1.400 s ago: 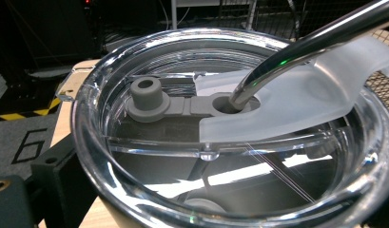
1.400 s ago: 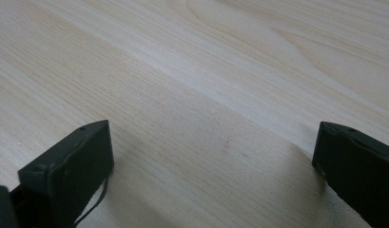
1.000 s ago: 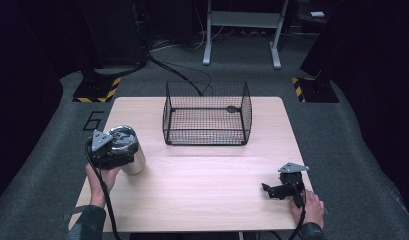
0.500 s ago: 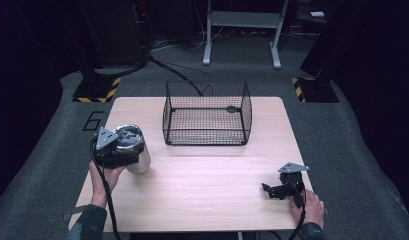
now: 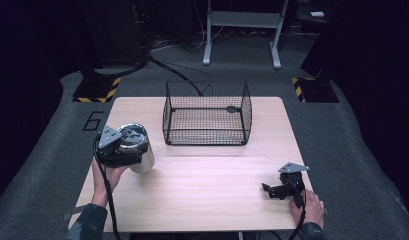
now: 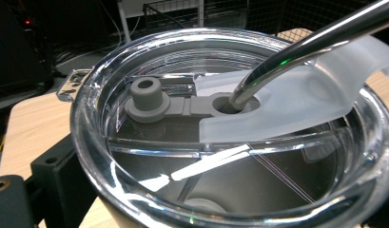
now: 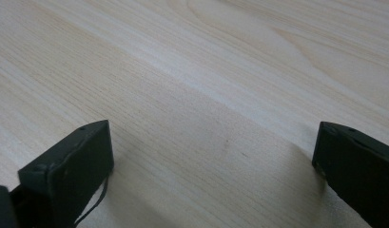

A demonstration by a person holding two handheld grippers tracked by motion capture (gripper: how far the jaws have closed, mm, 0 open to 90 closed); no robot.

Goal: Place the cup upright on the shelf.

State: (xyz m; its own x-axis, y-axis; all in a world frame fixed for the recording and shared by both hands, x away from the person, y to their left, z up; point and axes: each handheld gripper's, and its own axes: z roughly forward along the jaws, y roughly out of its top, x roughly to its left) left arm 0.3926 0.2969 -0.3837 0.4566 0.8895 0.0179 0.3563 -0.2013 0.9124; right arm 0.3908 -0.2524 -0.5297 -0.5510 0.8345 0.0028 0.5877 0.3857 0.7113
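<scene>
Left gripper (image 5: 123, 150) clamps a steel tumbler (image 5: 137, 152) at the table's (image 5: 207, 190) nine o'clock edge, seven o'clock of the wire basket (image 5: 207, 112). The left gripper view reveals its clear lid (image 6: 220, 137) and metal straw (image 6: 301, 52). Right gripper (image 5: 278, 190) rests at five o'clock, jaws wide.

Left gripper (image 5: 123, 150), held in the left hand (image 5: 104, 177) near the table's left edge, jaws closed on a cup. Right gripper (image 5: 273, 190), held in the right hand (image 5: 308, 207) near the front right corner, jaws spread wide, resting low on the tabletop.
</scene>
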